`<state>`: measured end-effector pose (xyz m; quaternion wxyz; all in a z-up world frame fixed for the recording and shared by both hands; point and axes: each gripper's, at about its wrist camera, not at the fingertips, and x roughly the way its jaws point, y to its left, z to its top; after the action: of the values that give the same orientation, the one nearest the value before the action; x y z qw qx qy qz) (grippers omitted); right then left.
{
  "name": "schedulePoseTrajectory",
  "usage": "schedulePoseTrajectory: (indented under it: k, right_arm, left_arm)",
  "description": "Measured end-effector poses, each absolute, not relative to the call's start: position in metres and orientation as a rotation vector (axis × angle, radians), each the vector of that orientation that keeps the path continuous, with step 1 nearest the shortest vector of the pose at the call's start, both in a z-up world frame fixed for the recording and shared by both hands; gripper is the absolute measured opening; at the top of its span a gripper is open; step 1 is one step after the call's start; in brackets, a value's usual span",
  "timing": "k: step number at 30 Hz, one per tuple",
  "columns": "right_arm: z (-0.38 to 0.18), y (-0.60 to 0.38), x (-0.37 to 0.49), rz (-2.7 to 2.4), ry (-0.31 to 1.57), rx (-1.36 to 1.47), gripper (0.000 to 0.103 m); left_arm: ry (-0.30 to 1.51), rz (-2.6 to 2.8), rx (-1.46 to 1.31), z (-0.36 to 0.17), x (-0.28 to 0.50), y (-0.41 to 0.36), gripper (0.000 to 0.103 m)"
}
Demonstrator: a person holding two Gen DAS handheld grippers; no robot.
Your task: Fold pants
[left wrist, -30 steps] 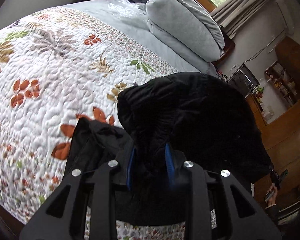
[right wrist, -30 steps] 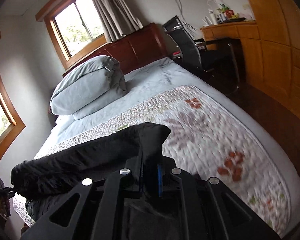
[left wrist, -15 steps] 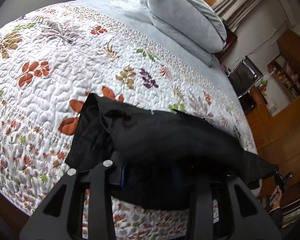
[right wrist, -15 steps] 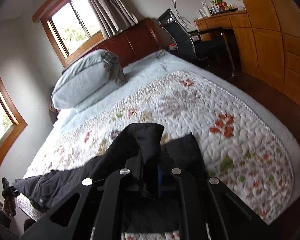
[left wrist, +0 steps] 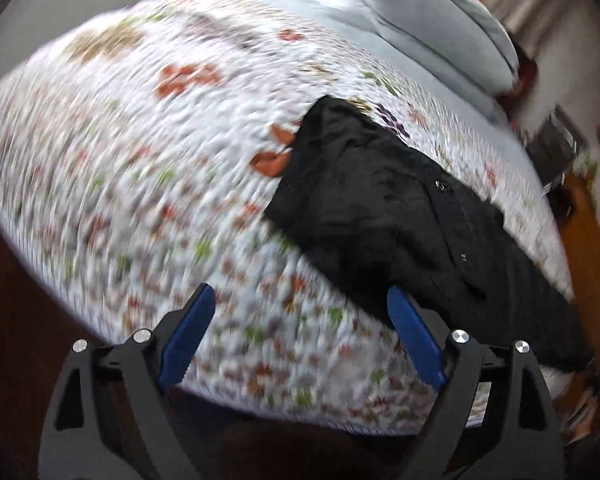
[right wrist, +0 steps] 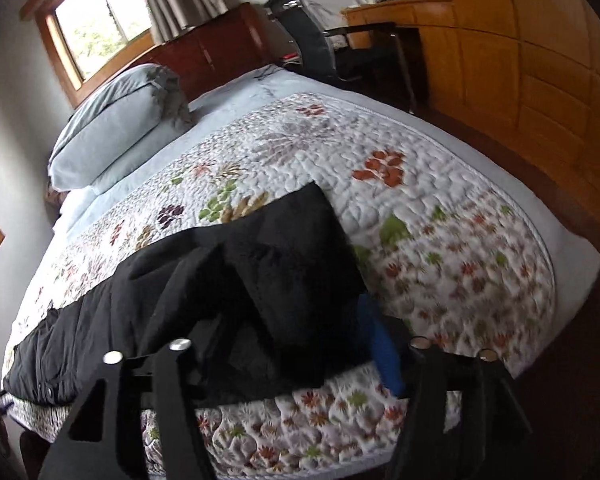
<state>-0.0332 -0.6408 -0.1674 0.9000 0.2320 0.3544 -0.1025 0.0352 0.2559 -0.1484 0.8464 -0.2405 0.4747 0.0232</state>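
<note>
The left gripper (left wrist: 300,332) is spread wide, its two blue pads far apart and nothing between them, just floral quilt (left wrist: 140,160) showing through the gap. Its right-hand pad (left wrist: 414,336) sits right at the near edge of the black pants (left wrist: 400,216), overlapping them in the view, but whether it actually touches the fabric is hard to call. The whole left view is pretty smeared with motion blur, so fine detail is lost.

The right gripper (right wrist: 296,344) is also splayed open, with its fingers well apart. One blue pad (right wrist: 380,344) shows on the right side; the other finger is buried behind black cloth. A fold of the pants (right wrist: 220,280) lies in the gap between the fingers, loose rather than pinched, as far as the right wrist view shows.

The pants are lying on the quilt near the foot edge of the bed (right wrist: 572,256), stretched across it in a long dark band with one end doubled back on itself, snaps visible along the fabric. A grey pillow (right wrist: 112,128) sits up at the headboard, well away from the pants, and a black chair (right wrist: 312,44) stands beside the bed.
</note>
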Motion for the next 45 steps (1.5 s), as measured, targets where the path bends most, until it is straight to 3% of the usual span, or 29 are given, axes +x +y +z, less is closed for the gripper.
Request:
schedulePoseTrajectory:
  k: [5,15,17,19,21,25,29,32,40,45]
  right_arm:
    - [-0.164,-0.629,-0.048,-0.222,0.721,0.505,0.071]
    - [-0.166,-0.597,-0.056,-0.203,0.725,0.538,0.079]
    - [-0.166,-0.595,-0.060,-0.205,0.716,0.549,0.079]
    - [-0.166,-0.594,-0.063,-0.204,0.706,0.567,0.079]
    - [-0.165,-0.594,-0.066,-0.205,0.698,0.573,0.079]
    - [-0.160,-0.593,-0.071,-0.204,0.674,0.582,0.079]
    - [-0.155,-0.598,-0.079,-0.212,0.641,0.629,0.083]
    - [-0.151,-0.603,-0.090,-0.219,0.613,0.673,0.084]
    - [-0.161,-0.611,-0.116,-0.009,0.483,1.024,0.091]
    - [-0.177,-0.596,-0.097,0.083,0.490,1.158,0.093]
  left_arm:
    - [0.924,-0.002,-0.795,-0.155,0.008,0.252,0.089]
    - [0.894,-0.007,-0.746,-0.154,0.059,0.204,0.092]
    - [0.895,-0.017,-0.744,-0.155,0.068,0.201,0.080]
    - [0.911,-0.044,-0.724,-0.154,0.085,0.198,0.040]
    - [0.917,-0.035,-0.698,-0.151,0.099,0.198,0.021]
    - [0.837,-0.048,-0.661,-0.133,0.113,0.203,0.016]
    - [0.941,0.025,-0.564,-0.153,0.127,0.200,0.018]
    - [0.946,0.037,-0.572,-0.163,0.116,0.203,0.028]
    - [0.778,0.231,-0.462,-0.114,0.059,0.203,0.065]
    - [0.741,0.149,-0.369,-0.088,0.069,0.170,0.088]
